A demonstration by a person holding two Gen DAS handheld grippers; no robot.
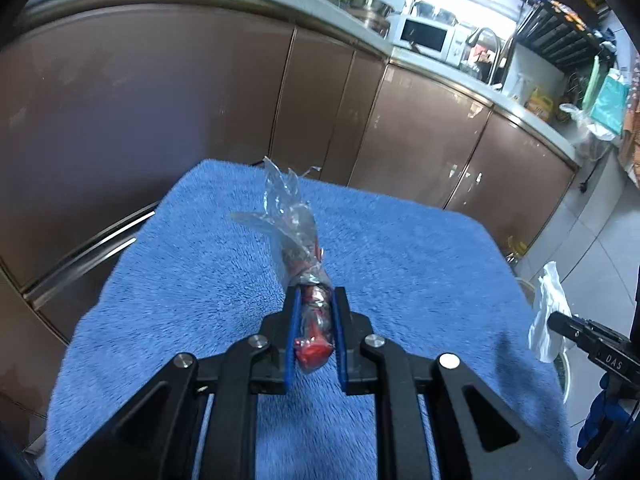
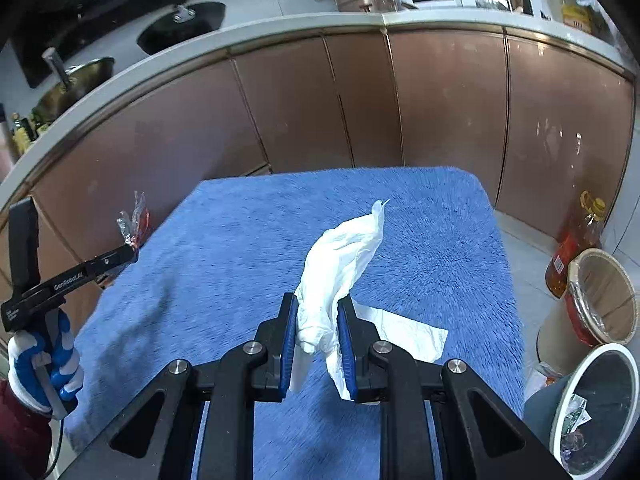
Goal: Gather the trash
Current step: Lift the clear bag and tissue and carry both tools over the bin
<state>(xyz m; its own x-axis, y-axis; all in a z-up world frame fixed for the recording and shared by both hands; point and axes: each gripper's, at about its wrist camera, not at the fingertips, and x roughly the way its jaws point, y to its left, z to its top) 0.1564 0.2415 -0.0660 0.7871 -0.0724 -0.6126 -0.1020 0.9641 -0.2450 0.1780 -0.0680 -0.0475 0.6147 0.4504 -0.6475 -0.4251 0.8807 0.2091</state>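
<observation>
My left gripper (image 1: 315, 294) is shut on a crumpled clear and red plastic wrapper (image 1: 298, 236), held above the blue towel (image 1: 400, 248). It also shows in the right wrist view (image 2: 134, 250) at the left, with the wrapper (image 2: 136, 220) sticking up. My right gripper (image 2: 318, 300) is shut on a crumpled white tissue (image 2: 344, 252), held above the towel (image 2: 240, 248). In the left wrist view the right gripper (image 1: 556, 322) and tissue (image 1: 550, 308) show at the right edge. A dark trash bin with a white rim (image 2: 560, 420) stands on the floor at lower right, with scraps inside.
Brown cabinet doors (image 2: 360, 104) under a white counter curve behind the table. A woven basket (image 2: 576, 276) and an oil bottle (image 2: 576, 240) stand on the floor at right. A microwave (image 1: 424, 34) sits on the counter.
</observation>
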